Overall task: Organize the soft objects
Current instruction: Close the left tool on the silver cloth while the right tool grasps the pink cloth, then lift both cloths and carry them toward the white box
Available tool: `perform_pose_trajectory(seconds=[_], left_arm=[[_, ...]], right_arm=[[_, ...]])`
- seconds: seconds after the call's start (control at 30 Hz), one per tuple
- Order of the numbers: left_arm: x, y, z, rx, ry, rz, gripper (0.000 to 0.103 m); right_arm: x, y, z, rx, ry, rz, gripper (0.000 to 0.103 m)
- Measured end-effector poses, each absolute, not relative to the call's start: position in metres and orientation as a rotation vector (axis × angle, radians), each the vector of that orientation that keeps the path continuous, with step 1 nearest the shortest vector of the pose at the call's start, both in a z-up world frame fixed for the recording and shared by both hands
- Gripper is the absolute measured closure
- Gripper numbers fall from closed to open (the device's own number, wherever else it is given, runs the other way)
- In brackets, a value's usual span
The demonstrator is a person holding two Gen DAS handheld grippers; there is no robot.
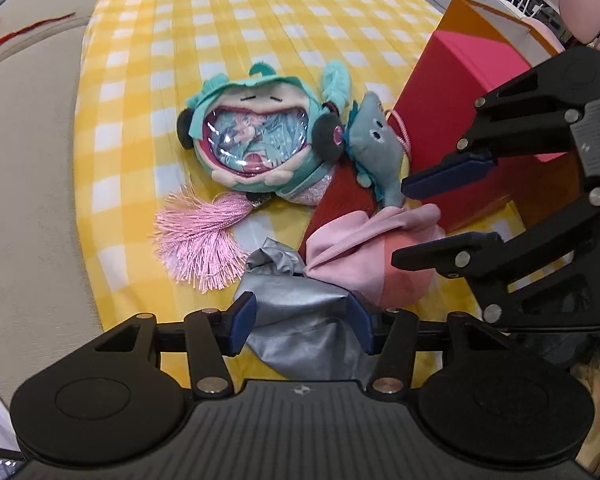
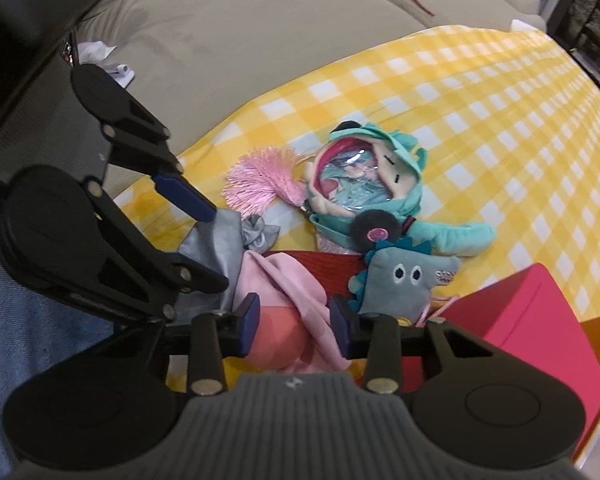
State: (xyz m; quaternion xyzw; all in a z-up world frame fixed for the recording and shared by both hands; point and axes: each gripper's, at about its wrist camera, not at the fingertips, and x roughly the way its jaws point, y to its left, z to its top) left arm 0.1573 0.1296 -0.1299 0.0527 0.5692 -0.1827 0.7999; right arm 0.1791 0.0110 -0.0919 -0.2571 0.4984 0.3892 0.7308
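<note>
On the yellow checked cloth (image 1: 228,40) lie a teal round plush (image 1: 256,140) with a clear window, a pink tassel (image 1: 200,236), a small grey shark plush (image 1: 376,148) and a dark red cloth (image 1: 340,200). My left gripper (image 1: 302,328) has its blue pads on either side of a silver fabric bag (image 1: 300,312). My right gripper (image 2: 296,330) has its pads around a pink soft bundle (image 2: 288,320), which shows in the left wrist view (image 1: 360,252) too. From the right wrist view the left gripper (image 2: 204,240) sits on the silver bag (image 2: 216,240).
A pink-red box (image 1: 460,92) with an orange box (image 1: 468,16) behind it stands at the right, touching the toys. A beige sofa cushion (image 1: 28,160) borders the cloth on the left, with red yarn (image 1: 20,36) on it. Blue jeans (image 2: 40,344) are near me.
</note>
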Motion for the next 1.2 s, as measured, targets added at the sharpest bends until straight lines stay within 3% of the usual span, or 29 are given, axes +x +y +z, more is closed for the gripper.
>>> perform_pose_trajectory(seconds=[0.27, 0.4, 0.57, 0.73, 0.83, 0.9, 0.93, 0.97, 1.2], left_arm=[[0.166, 0.129, -0.148, 0.116, 1.272, -0.364, 0.039], [0.168, 0.123, -0.153, 0.147, 1.291, -0.361, 0.040], [0.162, 0.112, -0.152, 0.242, 1.273, -0.338, 0.059], [0.160, 0.111, -0.152, 0.241, 1.265, -0.323, 0.066], [0.160, 0.115, -0.151, 0.226, 1.259, -0.320, 0.084], [0.160, 0.115, -0.150, 0.224, 1.255, -0.310, 0.097], [0.159, 0.116, -0.149, 0.216, 1.253, -0.311, 0.098], [0.159, 0.117, -0.148, 0.208, 1.250, -0.308, 0.100], [0.152, 0.128, -0.130, 0.128, 1.199, -0.275, 0.100]], right_arm=[[0.199, 0.025, -0.107, -0.540, 1.180, 0.860, 0.068], [0.204, 0.031, -0.112, -0.512, 1.210, 0.874, 0.076], [0.211, 0.035, -0.118, -0.447, 1.257, 0.871, 0.077], [0.218, 0.036, -0.125, -0.437, 1.289, 0.795, 0.079], [0.216, 0.035, -0.127, -0.443, 1.291, 0.803, 0.081], [0.214, 0.036, -0.129, -0.447, 1.289, 0.811, 0.092], [0.213, 0.037, -0.130, -0.459, 1.281, 0.813, 0.101], [0.211, 0.039, -0.130, -0.483, 1.263, 0.811, 0.103], [0.199, 0.035, -0.105, -0.517, 1.151, 0.811, 0.103]])
